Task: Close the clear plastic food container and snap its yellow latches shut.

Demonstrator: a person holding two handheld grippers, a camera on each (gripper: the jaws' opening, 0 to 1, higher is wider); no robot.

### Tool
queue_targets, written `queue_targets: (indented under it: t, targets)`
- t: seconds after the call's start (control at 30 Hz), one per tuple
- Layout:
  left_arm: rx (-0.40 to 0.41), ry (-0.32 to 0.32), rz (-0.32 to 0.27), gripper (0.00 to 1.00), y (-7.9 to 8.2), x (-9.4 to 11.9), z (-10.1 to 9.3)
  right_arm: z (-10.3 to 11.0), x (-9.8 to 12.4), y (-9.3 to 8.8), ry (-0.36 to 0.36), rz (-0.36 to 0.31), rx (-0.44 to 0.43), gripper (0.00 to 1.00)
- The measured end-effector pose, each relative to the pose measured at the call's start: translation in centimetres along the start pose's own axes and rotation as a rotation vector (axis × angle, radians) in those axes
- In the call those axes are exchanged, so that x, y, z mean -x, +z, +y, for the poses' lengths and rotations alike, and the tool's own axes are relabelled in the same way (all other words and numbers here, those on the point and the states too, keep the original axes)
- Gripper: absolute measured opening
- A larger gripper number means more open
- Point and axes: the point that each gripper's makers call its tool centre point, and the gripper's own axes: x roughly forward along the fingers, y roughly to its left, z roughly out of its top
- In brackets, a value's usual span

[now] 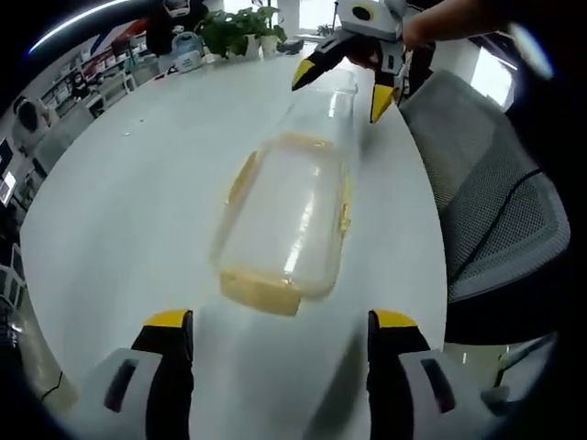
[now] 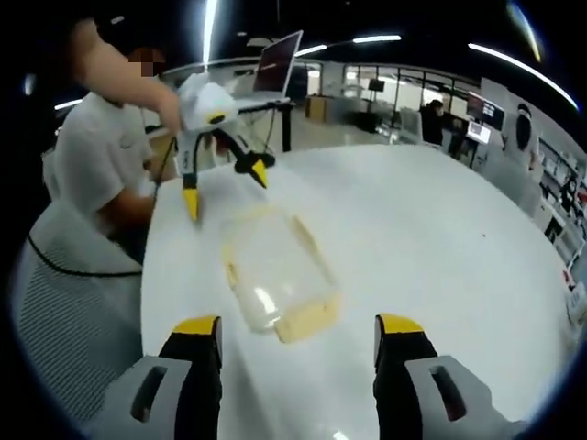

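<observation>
A clear plastic food container [image 1: 286,215] with yellow latches [image 1: 262,293] lies on the white table [image 1: 128,202] between my two grippers. My left gripper [image 1: 282,321] stands open just short of its near end, touching nothing. Beyond its far end my right gripper [image 1: 344,84] hovers open, with a clear part of the box stretching toward it. In the right gripper view the container [image 2: 275,275] lies ahead of my open right gripper [image 2: 298,324], and my left gripper [image 2: 225,186] hangs open behind it. I cannot tell whether the lid is seated.
A grey mesh chair [image 1: 495,211] stands at the table's right edge, also seen as the chair [image 2: 73,302]. Potted plants [image 1: 238,32] sit at the far rim. A person in white [image 2: 101,156] stands at the table by a screen [image 2: 280,60].
</observation>
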Motion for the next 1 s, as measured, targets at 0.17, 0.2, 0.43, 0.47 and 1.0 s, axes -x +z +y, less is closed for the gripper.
queue_targets:
  t: [0.17,0.2,0.43,0.47,1.0]
  targets:
    - [-0.029,-0.014,0.008,0.76,0.1,-0.3,0.1,-0.2,-0.7,-0.1,0.029,0.023,0.015,0.65]
    - [-0.032,-0.017,0.009,0.76,0.2,-0.3,0.1,-0.1,-0.8,-0.1,0.034,0.025,0.015,0.65]
    - [-0.061,-0.037,0.021,0.76,0.0,-0.7,0.0,0.6,-1.6,-0.4,0.092,0.072,0.08,0.66]
    - [-0.064,-0.039,0.022,0.76,0.0,-0.8,0.1,0.6,-1.8,-0.7,0.098,0.092,0.107,0.66]
    - [-0.103,-0.056,0.046,0.75,0.2,-1.4,-0.3,0.3,-3.1,-1.8,0.167,0.177,0.19,0.59]
